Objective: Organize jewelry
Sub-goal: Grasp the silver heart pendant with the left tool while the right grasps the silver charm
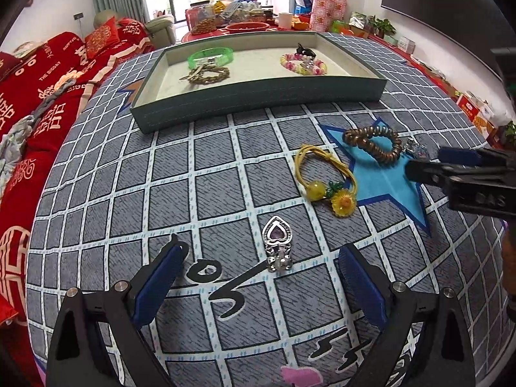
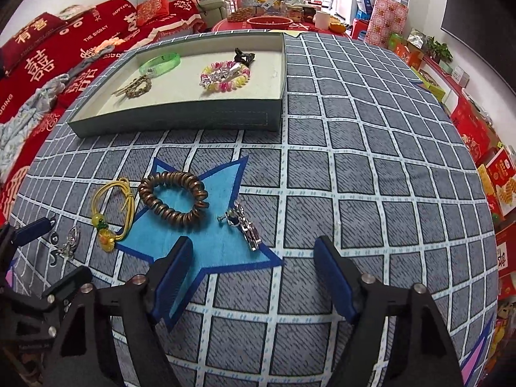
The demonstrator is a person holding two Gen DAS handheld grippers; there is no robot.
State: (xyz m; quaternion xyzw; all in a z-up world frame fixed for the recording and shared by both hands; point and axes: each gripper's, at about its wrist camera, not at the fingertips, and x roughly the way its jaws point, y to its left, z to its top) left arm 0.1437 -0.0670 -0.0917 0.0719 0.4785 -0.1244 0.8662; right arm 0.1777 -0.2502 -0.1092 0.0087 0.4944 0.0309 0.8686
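Note:
On the checked grey cloth lies a silver heart-shaped clip [image 1: 277,245], right between the tips of my left gripper [image 1: 261,254], which is open and does not touch it. A yellow cord hair tie with a sunflower [image 1: 325,177] and a brown spiral hair tie [image 2: 174,198] lie on a blue star. My right gripper [image 2: 253,248] is open, and a silver crystal ornament [image 2: 243,225] lies just beyond its tips, untouched. Further back, the green tray [image 1: 258,96] holds a green bangle [image 1: 211,56], a braided bracelet [image 1: 209,74], a pink and yellow bead bracelet [image 1: 303,64] and a black clip [image 1: 304,50].
A red-covered sofa [image 1: 42,90] runs along the left. Behind the tray stands a cluttered red table [image 2: 274,16] with a white cup [image 2: 322,19]. Red boxes [image 2: 471,129] line the right wall. The cloth's right half [image 2: 387,161] is bare.

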